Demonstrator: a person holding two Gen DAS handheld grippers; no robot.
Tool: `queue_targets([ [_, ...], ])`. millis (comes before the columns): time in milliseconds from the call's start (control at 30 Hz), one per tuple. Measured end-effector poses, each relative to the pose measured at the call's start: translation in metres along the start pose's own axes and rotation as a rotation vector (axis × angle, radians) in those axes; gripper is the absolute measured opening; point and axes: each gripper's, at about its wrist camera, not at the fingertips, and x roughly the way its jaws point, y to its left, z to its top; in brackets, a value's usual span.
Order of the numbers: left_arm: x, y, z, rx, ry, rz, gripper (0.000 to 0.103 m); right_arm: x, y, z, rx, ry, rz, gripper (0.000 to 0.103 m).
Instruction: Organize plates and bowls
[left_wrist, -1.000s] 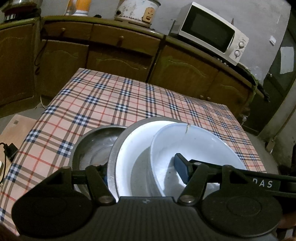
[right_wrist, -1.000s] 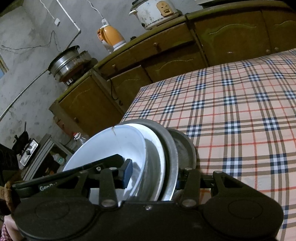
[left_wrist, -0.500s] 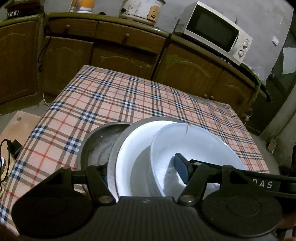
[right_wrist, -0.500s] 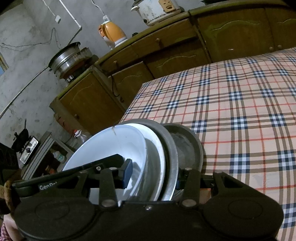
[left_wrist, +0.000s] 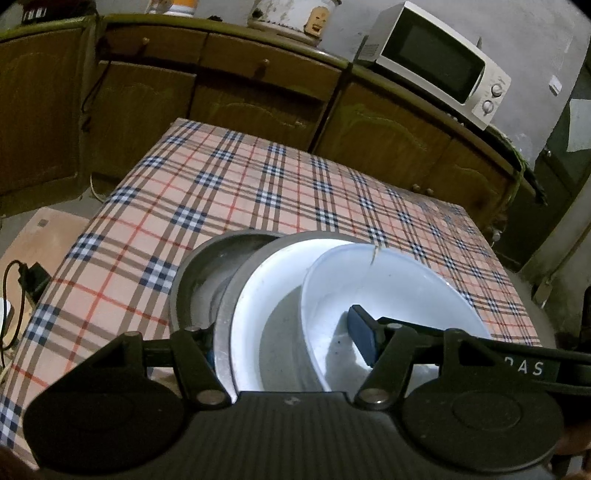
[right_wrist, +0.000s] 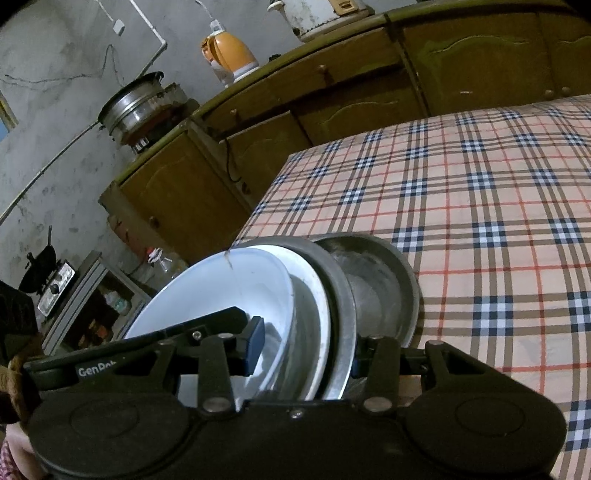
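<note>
A white bowl (left_wrist: 391, 291) nests in a grey-rimmed white dish (left_wrist: 266, 295), and the pair stands tilted on edge. My left gripper (left_wrist: 282, 345) is shut on the pair, one blue pad inside the bowl and the other finger behind the dish's grey rim. My right gripper (right_wrist: 306, 350) clamps the same white bowl (right_wrist: 225, 295) and grey-rimmed dish (right_wrist: 332, 291) from the other side. A steel bowl (left_wrist: 207, 280) lies on the plaid table (left_wrist: 258, 184) right behind the held dish, partly hidden by it; the right wrist view shows this steel bowl (right_wrist: 376, 284) too.
Wooden cabinets (left_wrist: 240, 96) run along the wall behind the table, bearing a microwave (left_wrist: 439, 62), an orange kettle (right_wrist: 229, 55) and a metal pot (right_wrist: 136, 103). The table's left edge (right_wrist: 255, 214) drops to the floor. A small shelf with a stove (right_wrist: 55, 288) stands low at left.
The held pair has drifted slightly over the table, and the steel bowl now sits closer behind the dish's rim. Both grips look the same.
</note>
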Motion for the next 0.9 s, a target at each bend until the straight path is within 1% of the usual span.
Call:
queue_targets([
  [233,0.0,0.009,-0.005,-0.016,0.013,0.007,0.067,0.008,0.006,-0.008,-0.009,0.025,0.002,0.053],
  [433,0.004,0.011,-0.002,-0.012,0.016,0.007,0.067,0.01,0.006,-0.008,-0.006,0.026,0.002,0.053],
  [700,0.014,0.013,0.008,0.005,0.02,0.004,0.067,0.02,0.002,0.0,0.012,0.007,0.0,0.053],
  [900,0.018,0.018,0.006,-0.003,0.032,0.005,0.067,0.027,0.0,0.001,0.016,0.017,-0.002,0.053],
])
